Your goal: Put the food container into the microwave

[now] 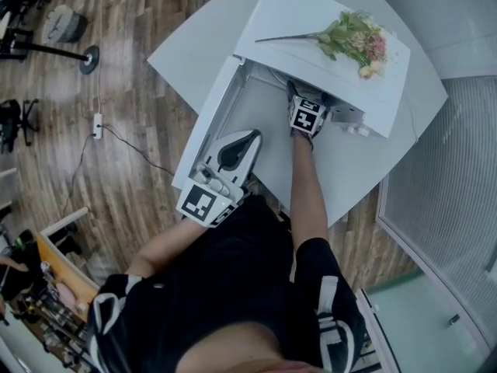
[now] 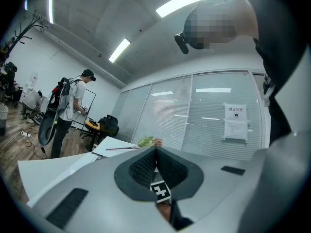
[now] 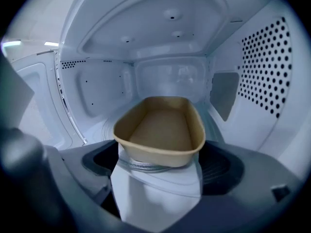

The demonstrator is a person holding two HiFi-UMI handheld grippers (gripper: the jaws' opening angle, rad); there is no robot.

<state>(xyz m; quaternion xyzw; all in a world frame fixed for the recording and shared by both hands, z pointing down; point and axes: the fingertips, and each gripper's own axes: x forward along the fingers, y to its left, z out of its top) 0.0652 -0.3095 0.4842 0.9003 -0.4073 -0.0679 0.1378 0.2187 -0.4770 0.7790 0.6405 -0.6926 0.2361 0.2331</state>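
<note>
Two grippers, one job. The right gripper (image 1: 305,113) is reached into the open microwave (image 1: 311,64). The left gripper (image 2: 155,165) hangs back outside, near the swung-open door (image 1: 210,123).

Right jaws: set apart at the width of the food container (image 3: 163,127), one pad on each side of its near short end. I read this as a grip, though the pad contact itself is not sharp.

Container: tan, empty, upright. It lies dead ahead of the right jaws and its long axis runs straight away from them toward the back wall of the cavity. Its underside sits on or just above the glass turntable rim (image 3: 146,166), which shows right beneath the near end.

Left jaws: pressed together with nothing between them, pointing up and away from the cavity.

Judgement: placing looks nearly done. What's left is to part the right jaws and draw straight back along the container's long axis so the pads don't drag it. The left gripper is the nearer one for the door.

Flowers (image 1: 357,37) lie on top of the microwave. The microwave stands on a white tabletop (image 1: 365,169).
</note>
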